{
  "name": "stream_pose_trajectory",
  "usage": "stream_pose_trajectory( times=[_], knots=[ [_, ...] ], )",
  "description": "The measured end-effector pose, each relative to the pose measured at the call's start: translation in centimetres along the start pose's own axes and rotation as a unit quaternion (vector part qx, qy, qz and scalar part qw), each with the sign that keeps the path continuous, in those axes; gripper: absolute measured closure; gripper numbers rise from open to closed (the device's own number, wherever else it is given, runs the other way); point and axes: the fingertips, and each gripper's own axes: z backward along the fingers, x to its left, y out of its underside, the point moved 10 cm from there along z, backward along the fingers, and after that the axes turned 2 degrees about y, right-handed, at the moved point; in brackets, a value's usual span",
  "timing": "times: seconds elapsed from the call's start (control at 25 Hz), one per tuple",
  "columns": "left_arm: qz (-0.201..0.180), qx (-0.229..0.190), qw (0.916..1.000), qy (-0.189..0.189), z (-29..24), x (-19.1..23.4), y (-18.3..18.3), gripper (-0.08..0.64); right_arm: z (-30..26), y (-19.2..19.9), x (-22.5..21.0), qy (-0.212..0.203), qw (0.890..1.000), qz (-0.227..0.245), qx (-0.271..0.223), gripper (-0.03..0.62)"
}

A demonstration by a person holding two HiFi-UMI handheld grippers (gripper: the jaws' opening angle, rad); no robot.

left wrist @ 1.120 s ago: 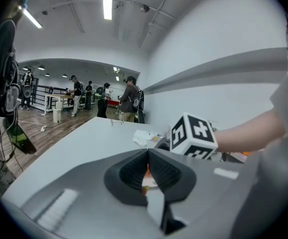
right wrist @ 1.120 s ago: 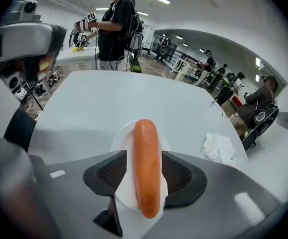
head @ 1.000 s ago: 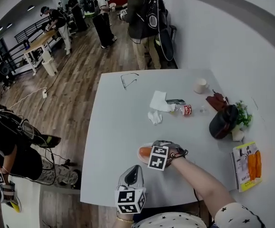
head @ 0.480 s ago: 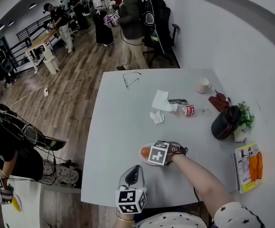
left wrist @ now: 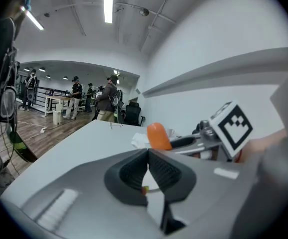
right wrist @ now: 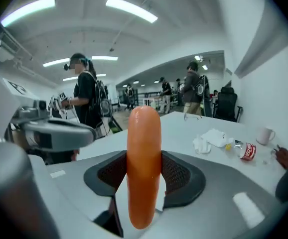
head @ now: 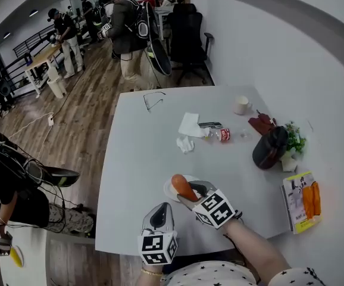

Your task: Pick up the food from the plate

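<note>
An orange sausage (head: pixel 181 186) stands upright between the pads of my right gripper (head: pixel 191 192), just above a small white plate (head: pixel 168 192) near the front of the white table (head: pixel 142 159). In the right gripper view the sausage (right wrist: pixel 144 153) fills the gap, and both pads press on its sides. My left gripper (head: pixel 162 212) hovers at the table's front edge, left of and nearer than the plate. Its jaws (left wrist: pixel 146 167) are shut with nothing between them. The left gripper view shows the sausage (left wrist: pixel 158 135) ahead, with the right gripper's marker cube (left wrist: pixel 231 125) beside it.
Mid-table lie crumpled tissues (head: pixel 188 130), a small bottle (head: pixel 221 134) and glasses (head: pixel 153 100). To the right are a white cup (head: pixel 241 105), a black bag (head: pixel 269 148), a plant (head: pixel 293 139) and a book (head: pixel 302 200). People stand on the wooden floor beyond the table.
My right gripper has closed on the sausage and raised it off the plate, drawing back toward me. The left gripper has stayed shut at the table's front edge.
</note>
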Motion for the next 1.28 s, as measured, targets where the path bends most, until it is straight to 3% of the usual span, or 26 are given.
stream_pose_trajectory(
  times=[0.16,0.32,1.28],
  knots=[
    [-0.007,-0.004,1.0000,0.003,0.6,-0.7,0.1,0.552,3.7,0.3,2.7,0.033,0.995,-0.053,-0.072,0.380],
    [-0.010,-0.008,0.9999,0.001,1.0,-1.0,-0.1,0.552,6.0,1.1,4.4,0.049,0.989,-0.094,-0.102,0.380],
    [-0.011,-0.007,0.9999,0.008,1.5,-1.3,-0.6,0.552,7.3,1.8,4.9,0.082,0.985,-0.109,-0.107,0.379]
  ],
)
